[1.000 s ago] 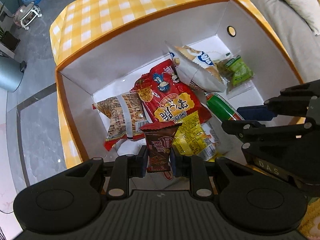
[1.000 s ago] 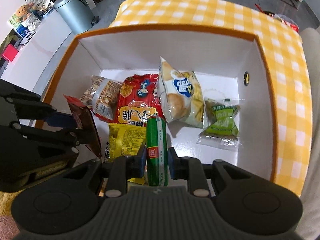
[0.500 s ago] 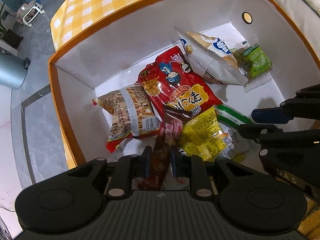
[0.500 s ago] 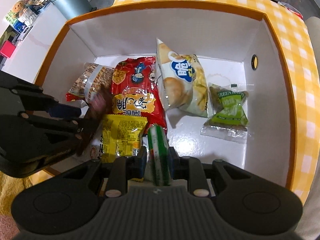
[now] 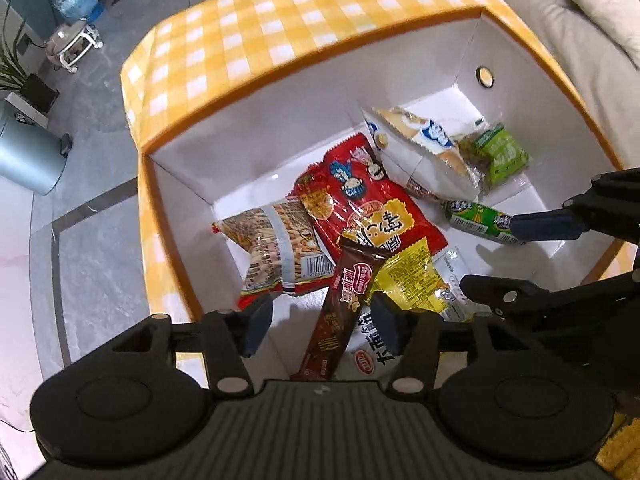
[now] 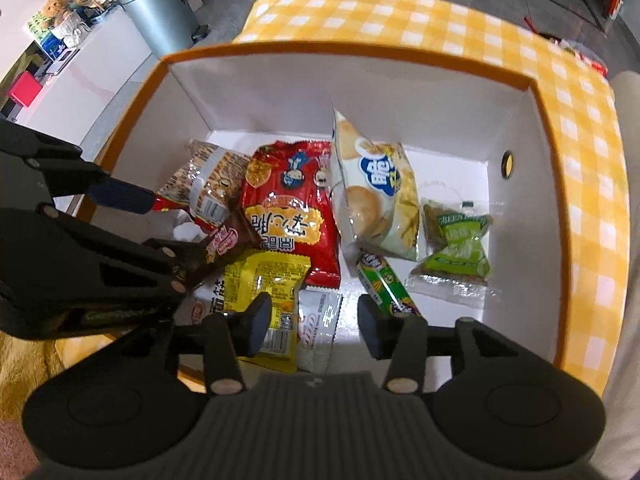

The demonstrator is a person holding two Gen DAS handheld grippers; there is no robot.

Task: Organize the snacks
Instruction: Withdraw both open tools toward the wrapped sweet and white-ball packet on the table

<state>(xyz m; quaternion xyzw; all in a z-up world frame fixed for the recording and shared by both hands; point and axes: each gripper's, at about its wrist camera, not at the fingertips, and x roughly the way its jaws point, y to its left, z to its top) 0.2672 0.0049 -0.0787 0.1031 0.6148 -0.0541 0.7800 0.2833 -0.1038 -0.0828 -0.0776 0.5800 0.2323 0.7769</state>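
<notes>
A white box with an orange rim (image 5: 304,60) (image 6: 360,50) holds several snack packs. My left gripper (image 5: 322,324) is open over its near left corner; a brown chocolate bar (image 5: 340,304) (image 6: 228,240) lies loose between the fingers on the pile. My right gripper (image 6: 314,326) is open over the near side; a green stick pack (image 6: 386,284) (image 5: 478,220) lies on the box floor by its right finger. A red bag (image 5: 372,208) (image 6: 292,216), a yellow pack (image 6: 264,292) (image 5: 416,276) and a chips bag (image 6: 376,196) lie inside.
A striped snack bag (image 5: 276,244) lies at the box's left and a green pack (image 6: 456,244) at its right. The box stands on a yellow checked cloth (image 5: 300,20). A grey bin (image 6: 160,16) stands on the floor beyond.
Both grippers opened. The left let go of the brown chocolate bar and the right let go of the green stick pack; both packs now lie in the box. Both grippers pulled back a little.
</notes>
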